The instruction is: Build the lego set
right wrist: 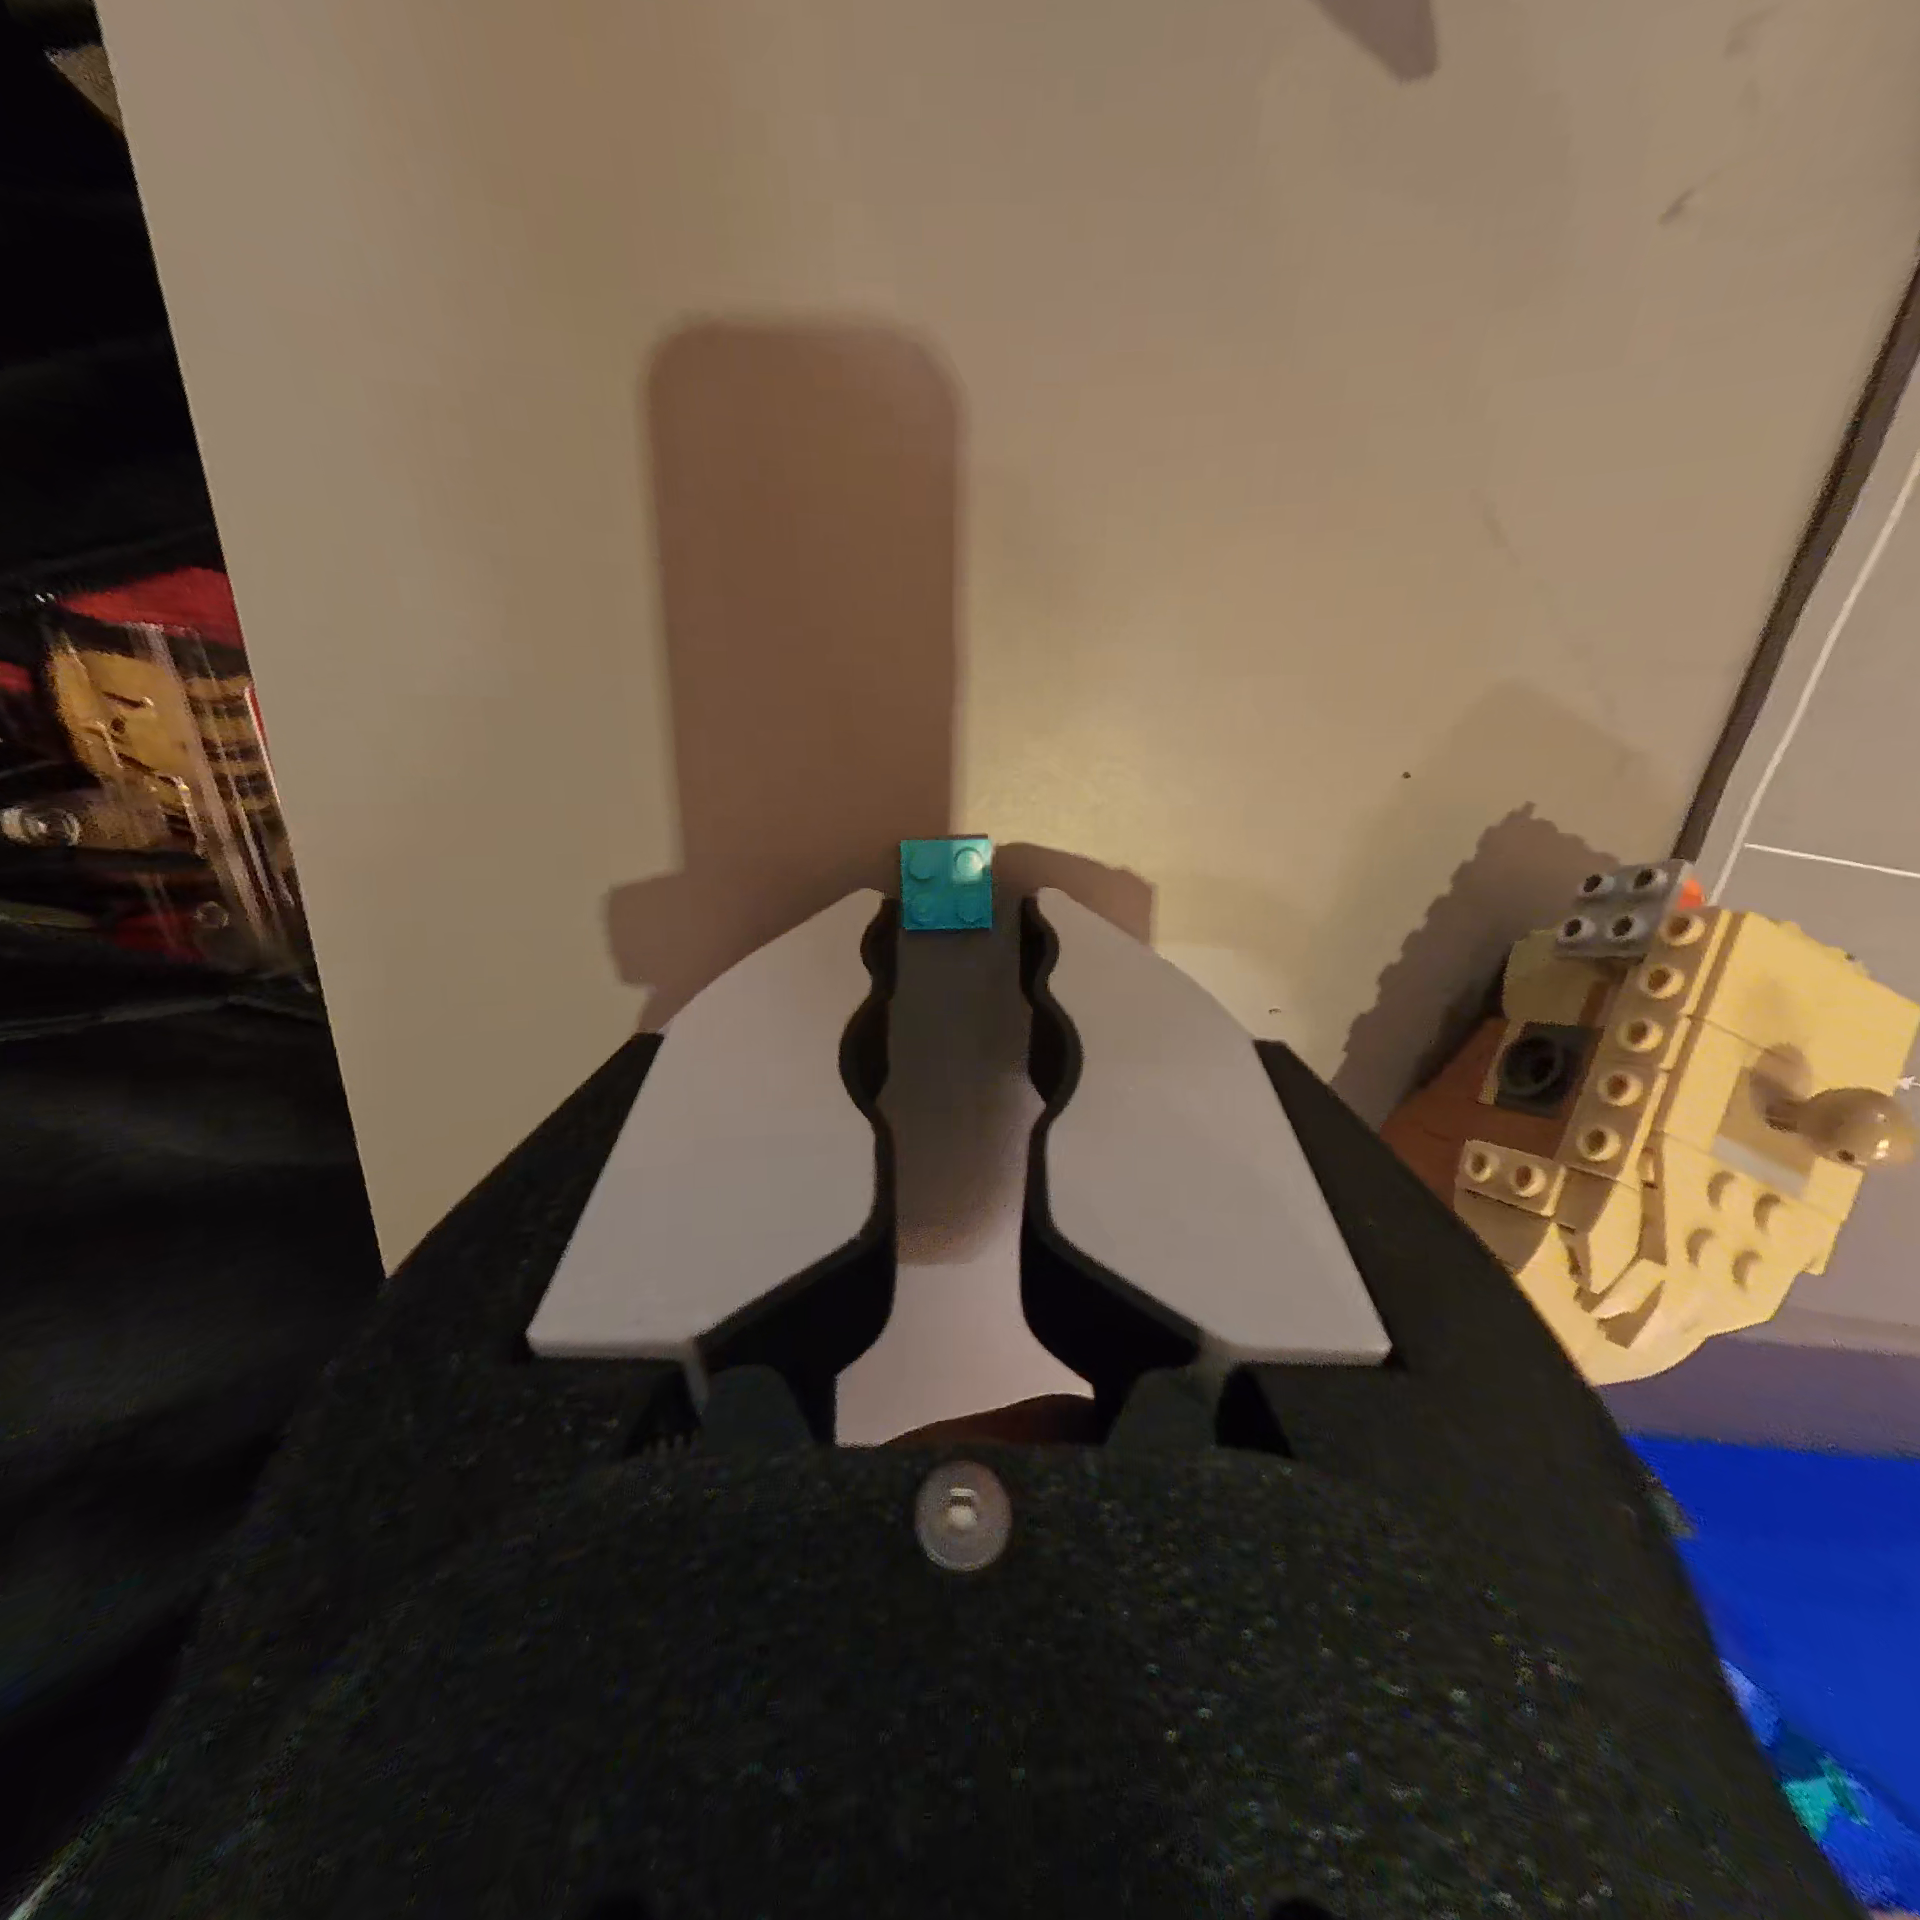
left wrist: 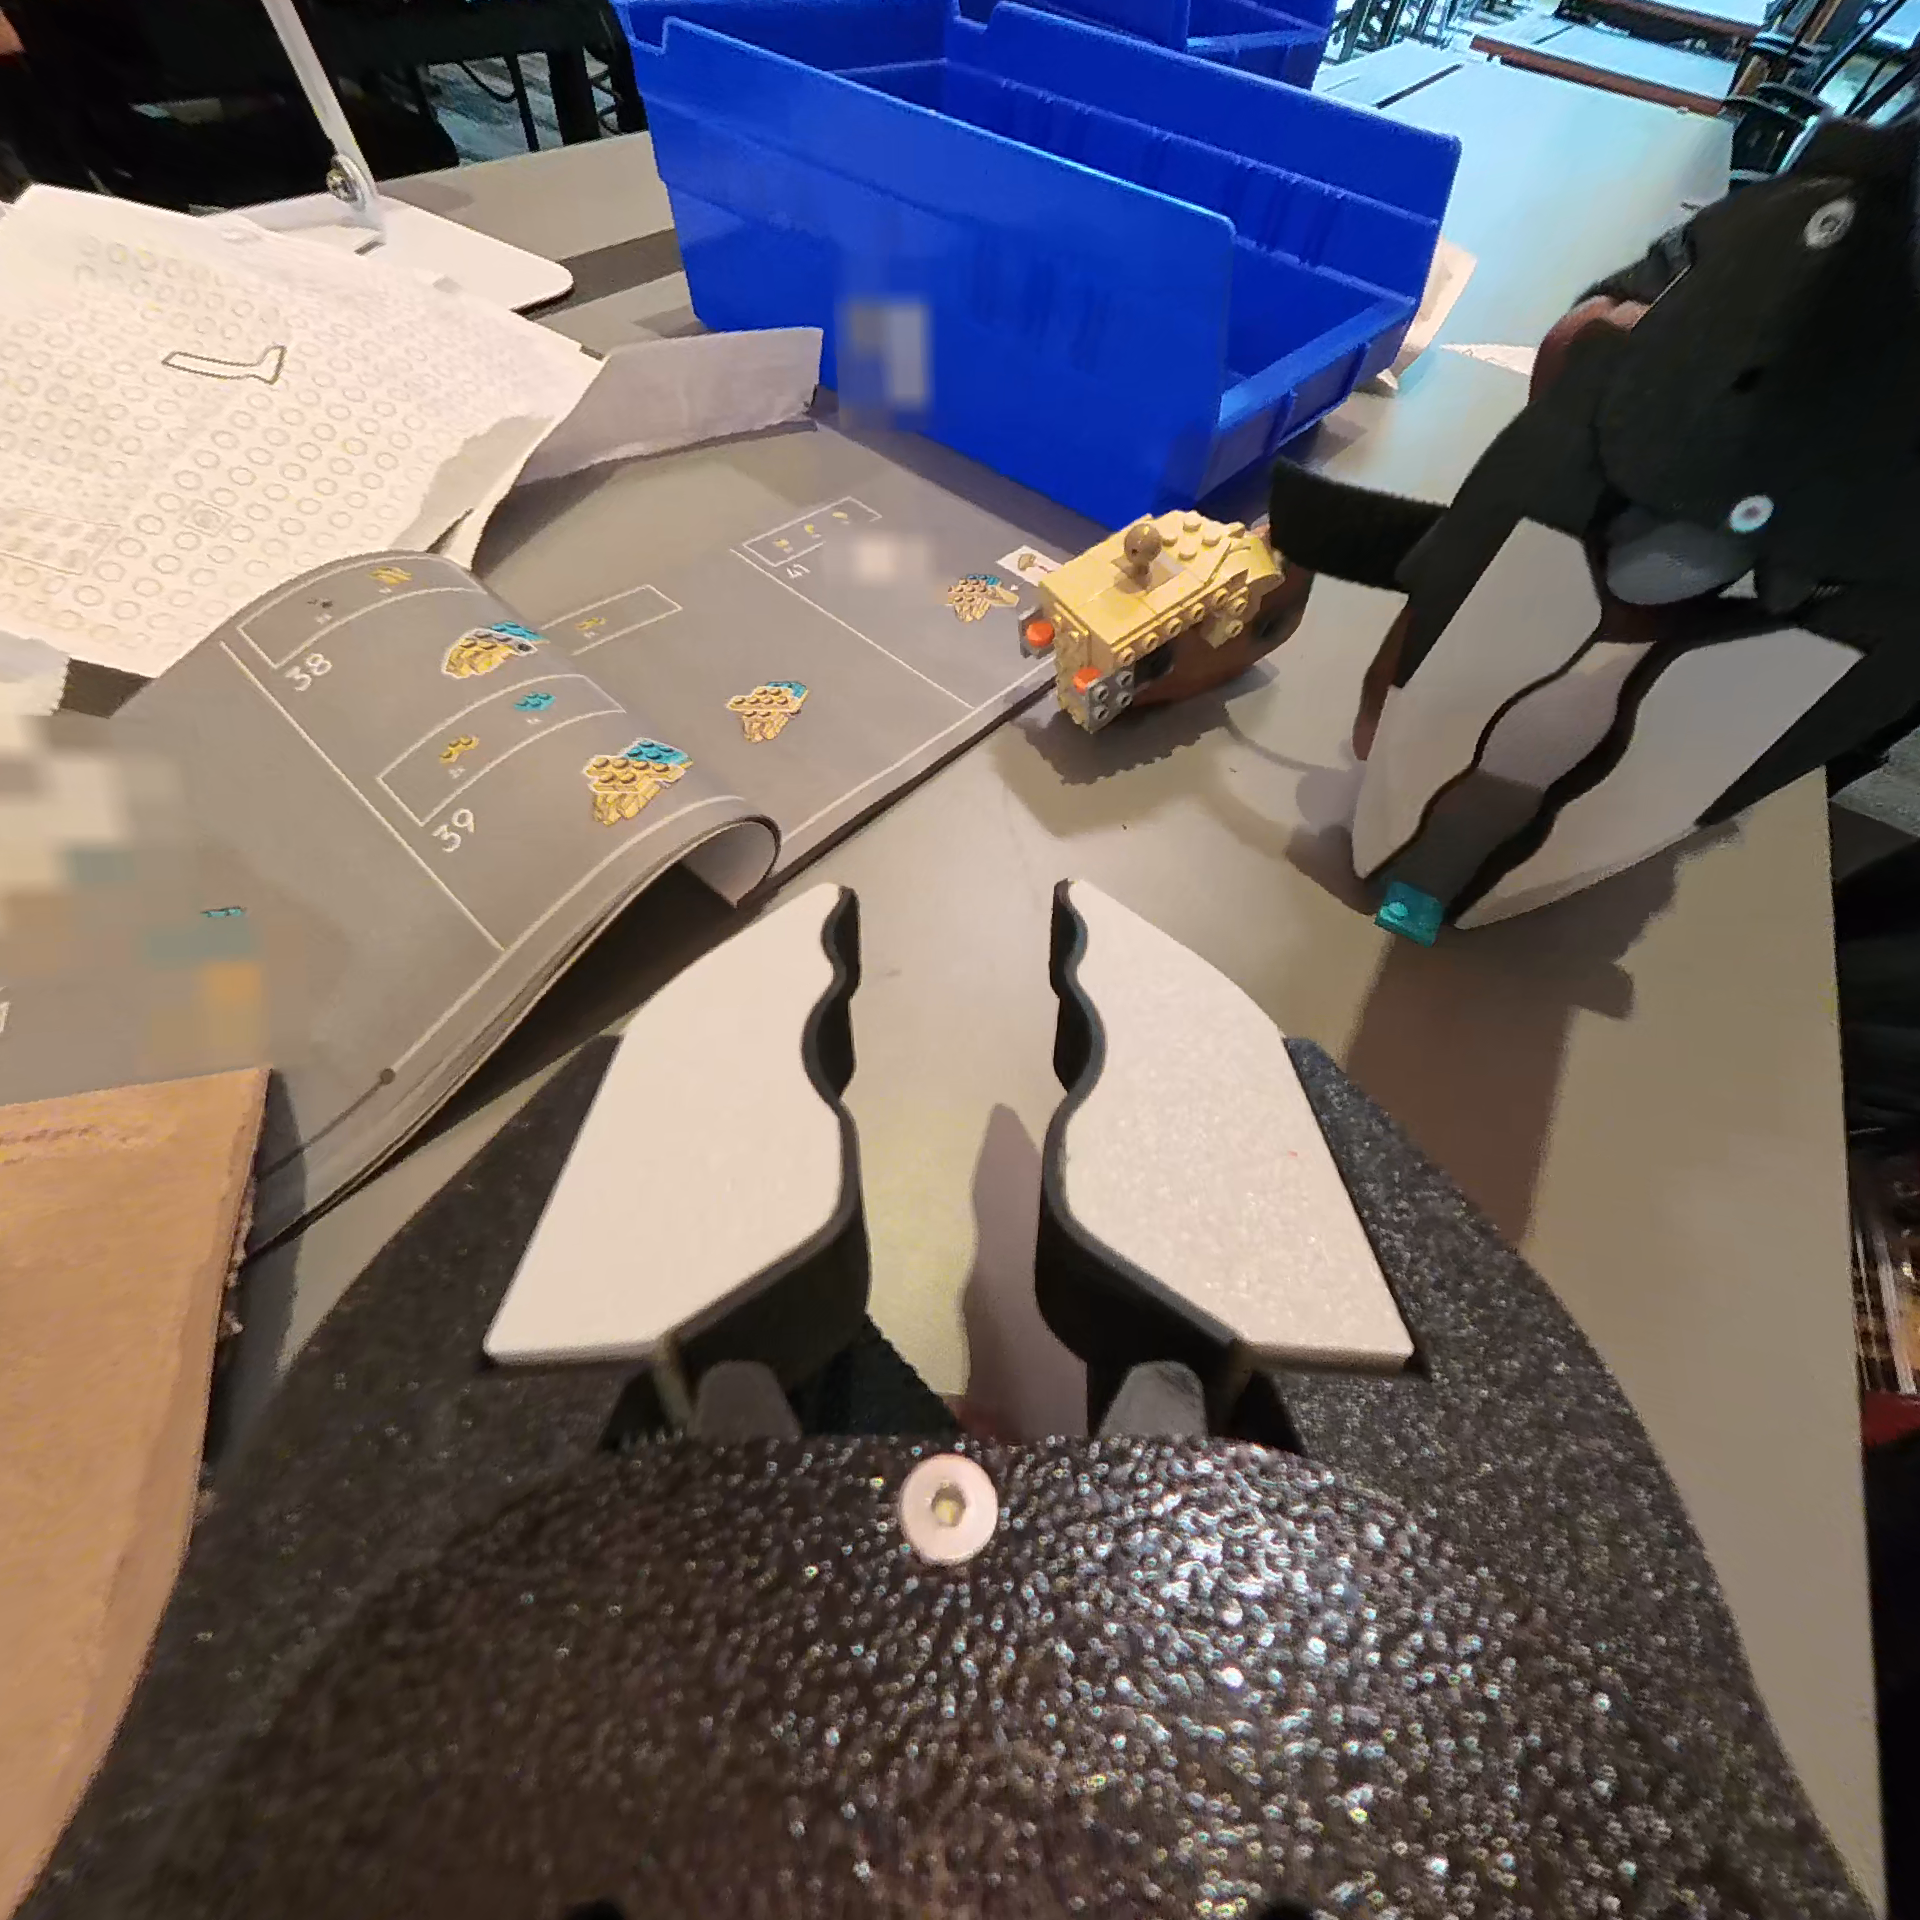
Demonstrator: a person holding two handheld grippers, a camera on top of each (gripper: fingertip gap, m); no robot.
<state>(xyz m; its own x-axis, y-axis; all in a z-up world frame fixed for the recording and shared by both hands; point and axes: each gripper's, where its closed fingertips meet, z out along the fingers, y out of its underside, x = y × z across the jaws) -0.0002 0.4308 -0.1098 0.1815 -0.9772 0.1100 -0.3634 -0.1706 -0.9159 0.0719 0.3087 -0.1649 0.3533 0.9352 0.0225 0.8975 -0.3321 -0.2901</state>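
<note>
while the table (left wrist: 1039, 831) edge runs close on my right, right tongs (right wrist: 945, 902) pinch the teal plate (right wrist: 945, 883); left tongs (left wrist: 956, 914) gape empty over bare table.

Each hand-held gripper (left wrist: 956, 914) (right wrist: 948, 904) has a pebbled black body, grey wavy-edged fingers (left wrist: 717, 1122) and a silver screw (left wrist: 948, 1507).

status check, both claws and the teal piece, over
Left claw open, empty. Right claw tips down at teal piece, grip unconfirmed. Tan model apart beside booklet. Nothing in the way.
</note>
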